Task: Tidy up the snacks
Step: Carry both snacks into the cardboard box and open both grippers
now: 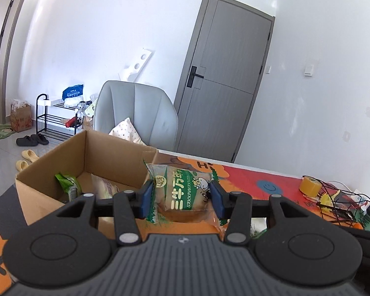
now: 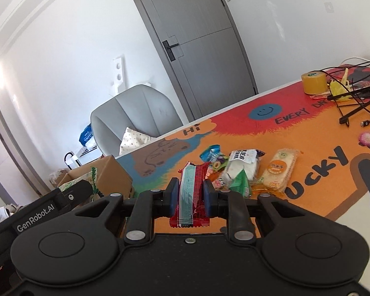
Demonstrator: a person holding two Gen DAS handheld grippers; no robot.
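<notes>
Beside the cardboard box (image 1: 86,162) rim, left gripper (image 1: 182,197) clamps a green bread packet (image 1: 185,194); right gripper (image 2: 191,194) pinches a red wafer pack (image 2: 191,192) above open mat.

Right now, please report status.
Left tongs shut on green-white bread packet. Right tongs shut on red wrapped bar. Brown cardboard box open, path unblocked.

Two wrist fisheyes, close behind each tongs, facing the shared table (image 1: 246,180), door (image 2: 197,49), chair (image 1: 135,108).
</notes>
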